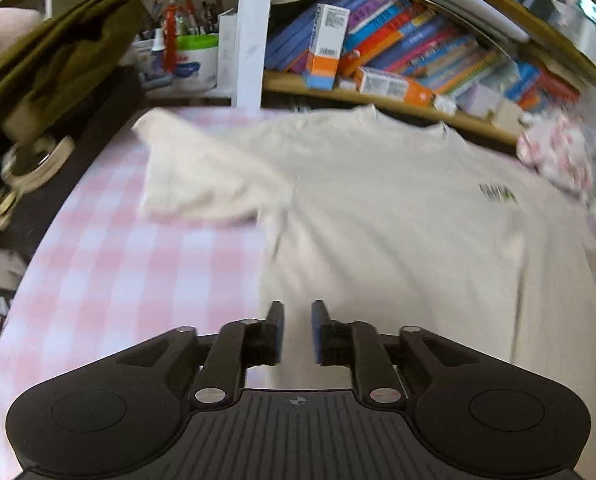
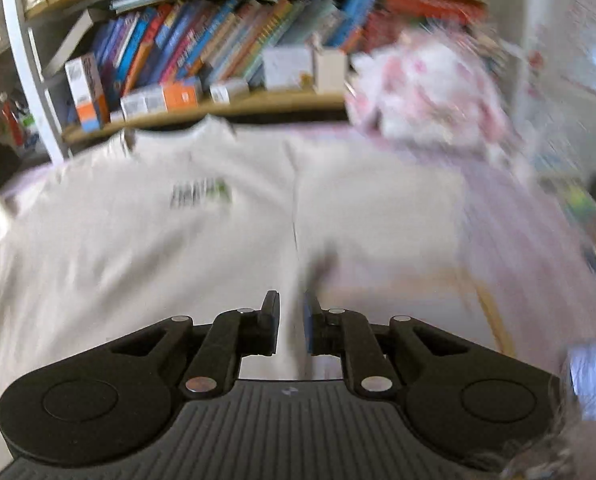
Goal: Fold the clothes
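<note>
A cream T-shirt (image 1: 398,216) with a small dark chest print lies flat, front up, on the pink-and-white checked tablecloth (image 1: 118,264). Its collar points at the bookshelf and one sleeve (image 1: 202,176) spreads to the left. My left gripper (image 1: 297,320) hovers over the shirt's lower left edge, open by a small gap with nothing between the fingers. In the right wrist view the same T-shirt (image 2: 158,232) fills the left and middle, its other sleeve (image 2: 378,200) reaching right. My right gripper (image 2: 291,312) is over the shirt's lower right side, open by a narrow gap and empty.
A bookshelf (image 1: 398,52) full of books and boxes runs behind the table. A pink floral bundle of cloth (image 2: 430,96) lies at the shirt's far right corner. An olive garment (image 1: 46,52) hangs at the left, beside a tub of pens (image 1: 186,56).
</note>
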